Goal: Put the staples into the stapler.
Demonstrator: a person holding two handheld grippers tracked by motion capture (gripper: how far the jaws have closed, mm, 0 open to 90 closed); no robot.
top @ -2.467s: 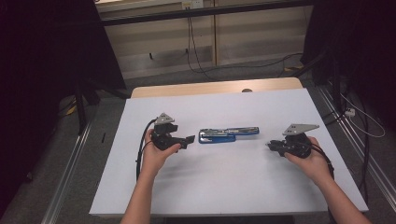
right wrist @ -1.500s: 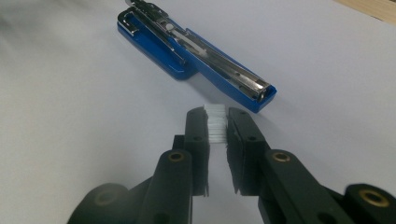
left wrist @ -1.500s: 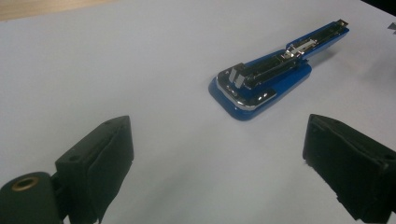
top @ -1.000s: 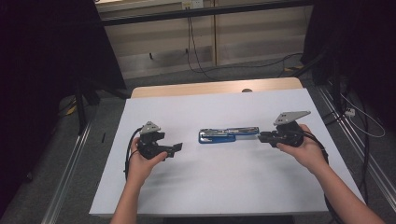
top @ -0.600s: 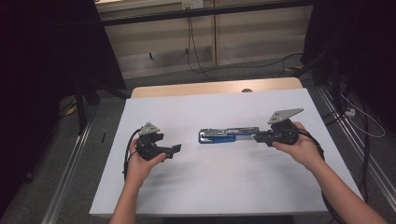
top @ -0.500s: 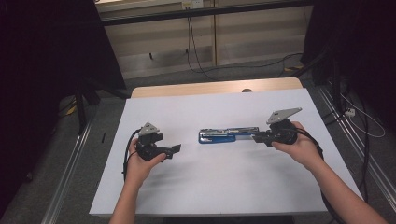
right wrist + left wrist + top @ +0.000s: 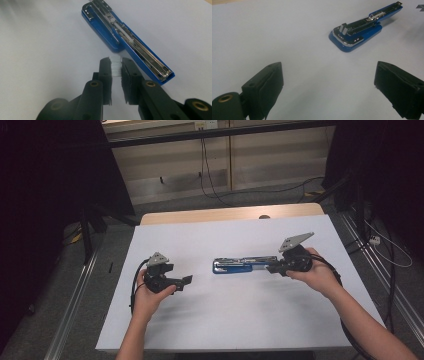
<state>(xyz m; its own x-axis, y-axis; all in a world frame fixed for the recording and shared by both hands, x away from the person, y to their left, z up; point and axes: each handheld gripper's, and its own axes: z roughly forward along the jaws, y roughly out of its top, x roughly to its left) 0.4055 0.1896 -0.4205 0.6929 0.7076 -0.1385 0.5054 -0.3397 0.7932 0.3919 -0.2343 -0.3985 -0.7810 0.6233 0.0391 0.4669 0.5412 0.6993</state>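
Right tongs are pinching a strip of staples beside the opened blue stapler mid-table; left tongs are hanging spread. Staples probably are handling light, brittle; gripping flat sides seems safest.

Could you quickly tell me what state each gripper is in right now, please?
Left gripper: open, holding nothing, apart from the blue stapler.
Right gripper: closed on a small strip of staples, beside the opened stapler.
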